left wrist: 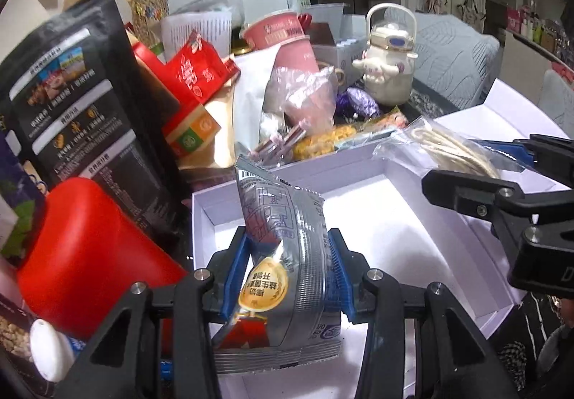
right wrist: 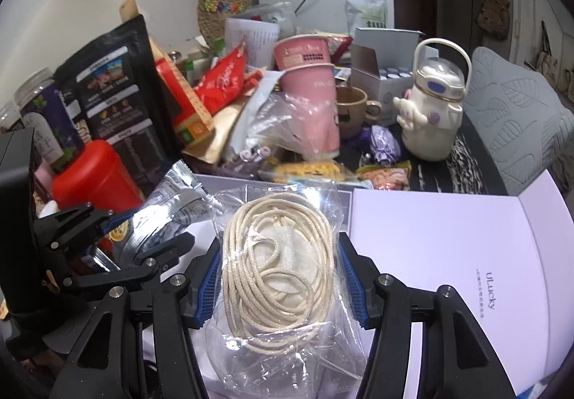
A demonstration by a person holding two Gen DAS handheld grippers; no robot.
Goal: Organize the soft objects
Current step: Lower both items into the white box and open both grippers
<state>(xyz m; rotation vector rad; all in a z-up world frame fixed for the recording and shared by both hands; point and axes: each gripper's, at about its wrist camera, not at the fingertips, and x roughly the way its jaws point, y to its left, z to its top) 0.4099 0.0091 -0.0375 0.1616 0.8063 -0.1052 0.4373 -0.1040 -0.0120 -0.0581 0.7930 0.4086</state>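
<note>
- Left gripper (left wrist: 292, 273): a silver foil snack packet (left wrist: 283, 255) is pinched between the blue pads, standing upright and crumpled, its top edge rising well past the fingertips.
- Below and ahead of the left gripper an open white box (left wrist: 358, 219) is seen, its bare floor brightly lit; the packet hangs over the near-left part of it.
- Right gripper (right wrist: 280, 277): a clear plastic bag of coiled cream cord (right wrist: 280, 266) is clamped between the pads, the coil filling the gap from one pad to the other.
- The white box lid (right wrist: 448, 255), printed "ULucky", lies just to the right of the right gripper.
- In the left wrist view the right gripper (left wrist: 509, 162) is seen at the right, over the box's far-right edge, the bagged cord held in it.
- Beyond both grippers a crowded heap is noted: a red container (left wrist: 82, 255) at left, a black pouch (left wrist: 82, 94), a pink cup (right wrist: 312, 94), a white character flask (right wrist: 430, 112).
</note>
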